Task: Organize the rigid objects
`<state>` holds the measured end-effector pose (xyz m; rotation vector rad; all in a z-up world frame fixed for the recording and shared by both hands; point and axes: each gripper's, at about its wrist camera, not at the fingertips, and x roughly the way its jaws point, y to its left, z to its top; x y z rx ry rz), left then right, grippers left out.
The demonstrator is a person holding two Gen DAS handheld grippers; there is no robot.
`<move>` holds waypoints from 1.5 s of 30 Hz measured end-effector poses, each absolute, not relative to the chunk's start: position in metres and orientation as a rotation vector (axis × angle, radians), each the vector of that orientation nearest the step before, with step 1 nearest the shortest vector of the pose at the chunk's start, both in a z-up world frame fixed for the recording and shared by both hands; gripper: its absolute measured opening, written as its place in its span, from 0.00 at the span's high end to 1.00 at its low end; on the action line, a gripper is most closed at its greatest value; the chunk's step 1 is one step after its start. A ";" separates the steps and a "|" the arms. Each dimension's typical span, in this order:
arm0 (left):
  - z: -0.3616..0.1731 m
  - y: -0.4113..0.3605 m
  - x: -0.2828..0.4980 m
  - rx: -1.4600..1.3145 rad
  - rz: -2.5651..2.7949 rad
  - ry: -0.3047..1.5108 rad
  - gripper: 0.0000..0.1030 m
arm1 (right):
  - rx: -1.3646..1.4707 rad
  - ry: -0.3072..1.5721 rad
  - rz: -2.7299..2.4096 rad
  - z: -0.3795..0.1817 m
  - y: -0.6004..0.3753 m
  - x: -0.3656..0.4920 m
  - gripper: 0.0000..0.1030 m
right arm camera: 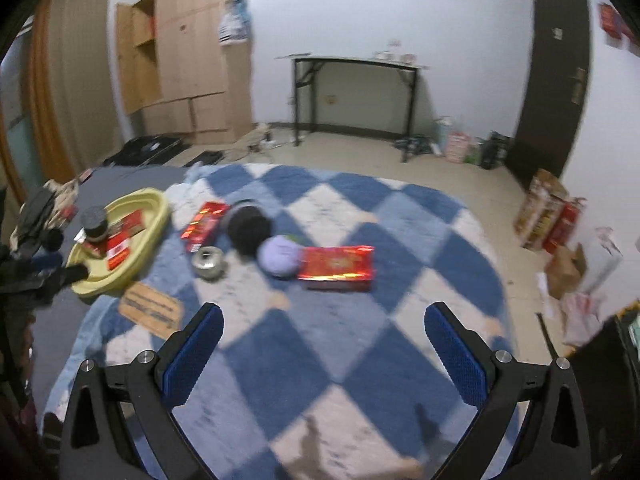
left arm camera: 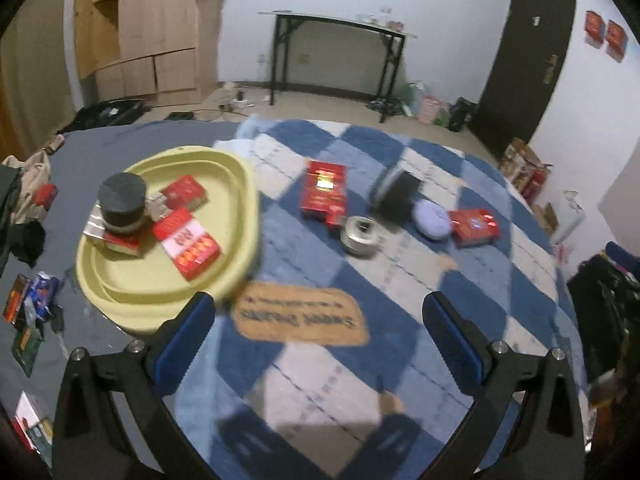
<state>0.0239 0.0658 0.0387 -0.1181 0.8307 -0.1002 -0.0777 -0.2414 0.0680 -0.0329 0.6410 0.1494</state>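
Observation:
A yellow basin [left arm camera: 240, 184] [right arm camera: 158, 204] sits at the left on the bed and holds a black round jar [left arm camera: 122, 204] [right arm camera: 95, 222] and several red boxes [left arm camera: 186, 248]. On the blue checkered blanket [left arm camera: 460, 292] [right arm camera: 360, 216] lie a red box [left arm camera: 324, 194] [right arm camera: 204, 222], a silver tin [left arm camera: 360, 236] [right arm camera: 207, 262], a black object [left arm camera: 398, 200] [right arm camera: 248, 232], a lilac round pouch [left arm camera: 432, 220] [right arm camera: 278, 256] and a second red box [left arm camera: 474, 226] [right arm camera: 336, 266]. My left gripper [left arm camera: 320, 344] and right gripper [right arm camera: 324, 352] hover open above the blanket with nothing between their blue pads.
A tan label patch [left arm camera: 300, 316] [right arm camera: 152, 308] lies on the blanket near the basin. Clothes and small packets [left arm camera: 28, 296] crowd the bed's left edge. Beyond the bed stand a black-legged table [left arm camera: 336, 56], a wooden wardrobe [left arm camera: 152, 28] and a dark door [left arm camera: 528, 56].

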 end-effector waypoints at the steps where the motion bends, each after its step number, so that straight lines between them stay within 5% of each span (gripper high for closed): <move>1: 0.040 0.063 0.022 -0.118 -0.103 0.831 0.00 | -0.013 0.636 0.137 0.067 -0.250 -0.087 0.00; 17: 0.017 0.071 0.039 -0.163 -0.090 0.871 0.00 | 0.092 0.692 0.155 0.021 -0.253 -0.094 0.00; 45: -0.084 -0.001 0.170 -0.055 -0.256 0.991 0.00 | 0.063 0.692 0.072 -0.084 -0.208 0.095 0.00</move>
